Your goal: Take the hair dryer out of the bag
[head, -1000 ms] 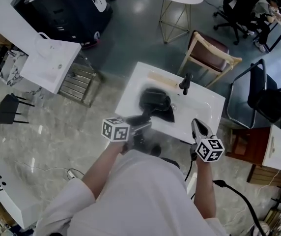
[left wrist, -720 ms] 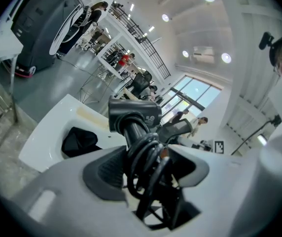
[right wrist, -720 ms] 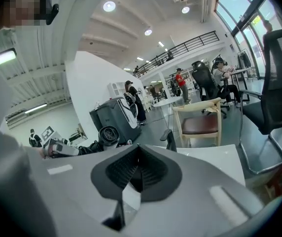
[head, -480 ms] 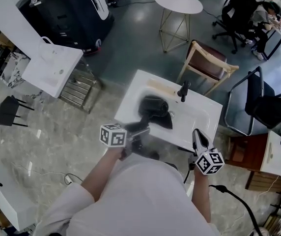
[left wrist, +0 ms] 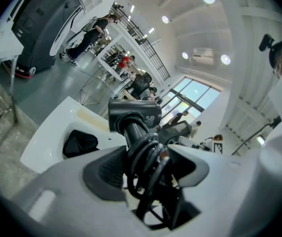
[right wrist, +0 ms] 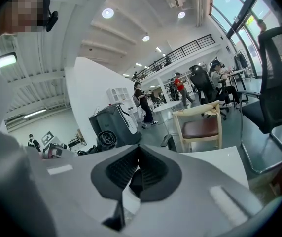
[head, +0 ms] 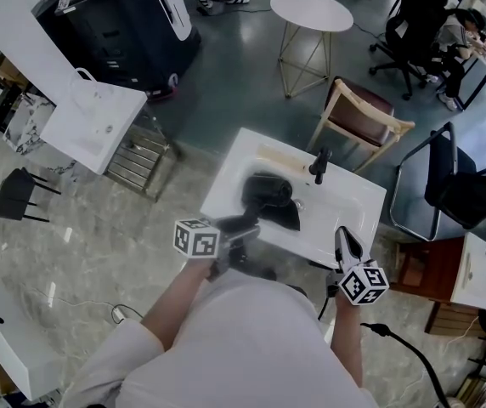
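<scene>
1. The left gripper is pinching the hair dryer by its cord-wrapped handle.
2. The handle is running along the jaws toward the sink, with the dryer's head at the far end, just beside the black bag in the basin.
3. The right gripper is staying pressed together and empty, and the dryer is keeping the pose it had a second ago.

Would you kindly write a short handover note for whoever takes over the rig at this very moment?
Left hand-held gripper: shut on the hair dryer, gripping its cord-wrapped handle.
Right hand-held gripper: shut, empty, near the front edge of the sink.
The bag lies in the sink.
Done: the hair dryer is out of the bag.
Left: probably only setting it down.
</scene>
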